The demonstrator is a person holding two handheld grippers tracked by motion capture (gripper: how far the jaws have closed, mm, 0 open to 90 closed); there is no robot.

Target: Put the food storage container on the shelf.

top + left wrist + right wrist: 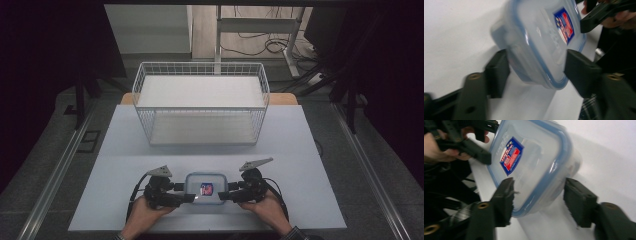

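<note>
The clear plastic container (205, 188) with a blue-rimmed lid and a red-and-blue label lies on the near part of the white table (125, 150), well in front of the white wire basket (200, 102), which stands empty toward the far side. It looks empty and light, with stiff walls and smooth, glossy plastic that could slip under a shallow pinch, so the short ends under the lid rim seem the safest places to take it. The left gripper (536, 70) straddles the container's left end, its jaws half closed around the corner, one pad near the wall and one on the lid; whether they press firmly I cannot tell. The right gripper (537, 195) brackets the opposite end likewise, jaws partly closed, the far pad showing a small gap.
</note>
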